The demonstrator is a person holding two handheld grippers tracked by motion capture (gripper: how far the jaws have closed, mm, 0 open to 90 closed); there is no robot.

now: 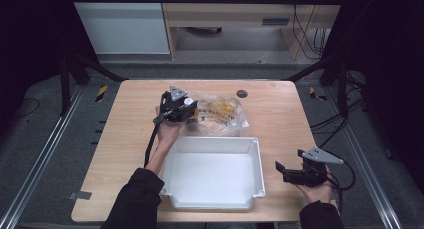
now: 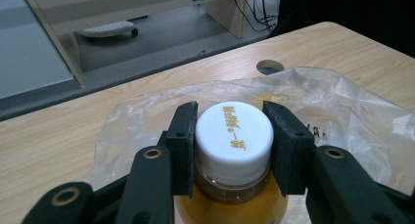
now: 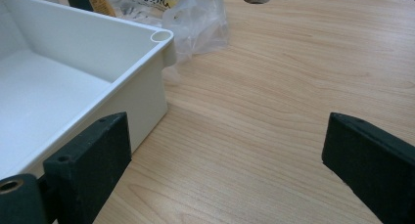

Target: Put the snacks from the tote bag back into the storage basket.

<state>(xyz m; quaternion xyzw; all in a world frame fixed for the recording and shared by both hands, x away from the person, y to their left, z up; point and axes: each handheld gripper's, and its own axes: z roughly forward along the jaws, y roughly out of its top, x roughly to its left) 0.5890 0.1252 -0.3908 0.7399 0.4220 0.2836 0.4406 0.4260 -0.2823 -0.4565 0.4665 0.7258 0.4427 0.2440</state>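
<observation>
Left gripper view shows the two black pads (image 2: 185,136) pressed against opposite sides of a white cap (image 2: 234,136), which bears gold lettering. The cap tops a bottle (image 2: 230,209) of yellow-orange liquid, and the left gripper (image 2: 230,141) pinches it at the cap alone. Around the bottle lies a crumpled clear plastic bag (image 2: 342,106), spread over the far middle of the wooden table (image 2: 58,136).

In the high view the left gripper (image 1: 176,108) sits at the bag's (image 1: 222,115) left edge, with the forearm reaching in from the near side. A white tray (image 1: 215,171) stands empty just near of the bag. The right gripper (image 1: 281,170) rests low at the near right, beside the tray's right wall; in the right gripper view its pads (image 3: 93,155) stand wide apart with nothing but bare table (image 3: 254,111) between them and the tray (image 3: 142,87) at its left.

Risks, as judged: the hold is on a smooth cap only, so the heavy bottle may swing or slip out on lifting. Film may cling to the bottle and drag the bag along, since the right gripper is not pinning it. A low carry could strike the tray's far wall.
</observation>
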